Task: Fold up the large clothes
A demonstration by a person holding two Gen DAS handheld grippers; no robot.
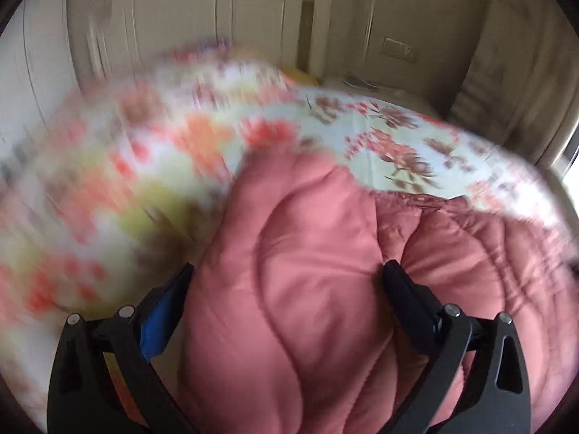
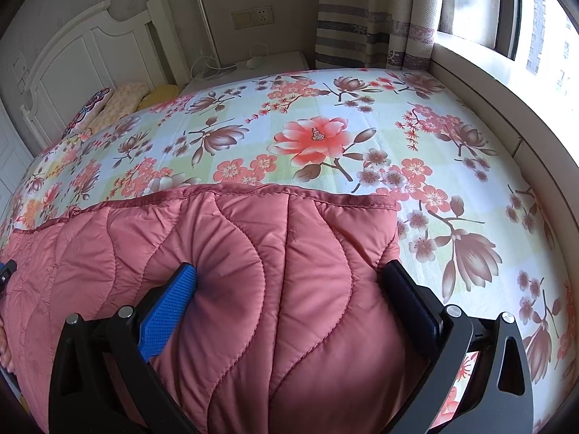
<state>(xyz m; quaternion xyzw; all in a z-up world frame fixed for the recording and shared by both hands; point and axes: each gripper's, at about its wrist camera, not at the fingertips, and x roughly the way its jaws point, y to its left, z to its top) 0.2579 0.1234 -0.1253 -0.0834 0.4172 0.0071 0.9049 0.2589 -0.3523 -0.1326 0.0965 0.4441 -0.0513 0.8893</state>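
A pink quilted padded garment (image 2: 253, 260) lies on the flowered bed sheet (image 2: 325, 133), its hemmed edge running across the bed. My right gripper (image 2: 287, 278) is open wide, with the garment's puffy fabric bulging between its fingers. The left gripper's tip shows at the right wrist view's left edge (image 2: 5, 271). In the blurred left wrist view the same garment (image 1: 296, 253) fills the space between the fingers of my left gripper (image 1: 287, 278), which is also open wide over the fabric.
A white headboard (image 2: 83, 58) and pillows (image 2: 119, 103) stand at the bed's far left. A white bedside table (image 2: 253, 68) with a lamp and cables is behind. Curtains (image 2: 372, 18) and a window sill (image 2: 488, 68) run along the right side.
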